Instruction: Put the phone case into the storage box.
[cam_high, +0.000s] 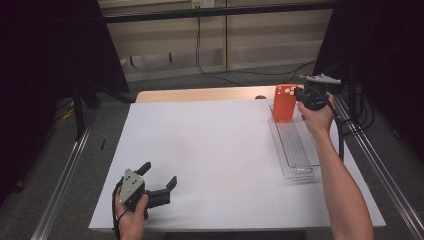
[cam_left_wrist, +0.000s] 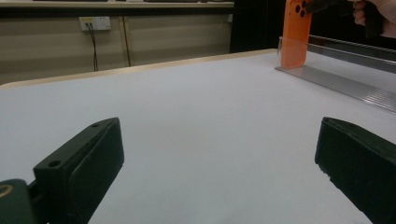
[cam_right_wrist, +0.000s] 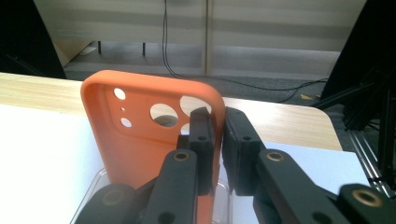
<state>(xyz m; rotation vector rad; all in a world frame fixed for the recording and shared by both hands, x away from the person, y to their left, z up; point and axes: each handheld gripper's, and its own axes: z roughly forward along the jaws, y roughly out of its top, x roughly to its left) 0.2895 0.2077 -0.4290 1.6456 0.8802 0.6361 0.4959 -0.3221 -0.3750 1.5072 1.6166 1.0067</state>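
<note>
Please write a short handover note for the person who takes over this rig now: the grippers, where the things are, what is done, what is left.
Right gripper: shut on the side edge of the orange phone case, holding it upright at the far end of the clear tray.
Left gripper: open, holding nothing, at the near left of the white table.
Done: case gripped.
Left: probably set the case into or lift it out of the tray; I cannot tell which.

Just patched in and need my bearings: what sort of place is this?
Probably a lab recording station, not a home: a white-topped table fenced by aluminium rails and black side panels, with cables along the floor and a wall socket.
</note>
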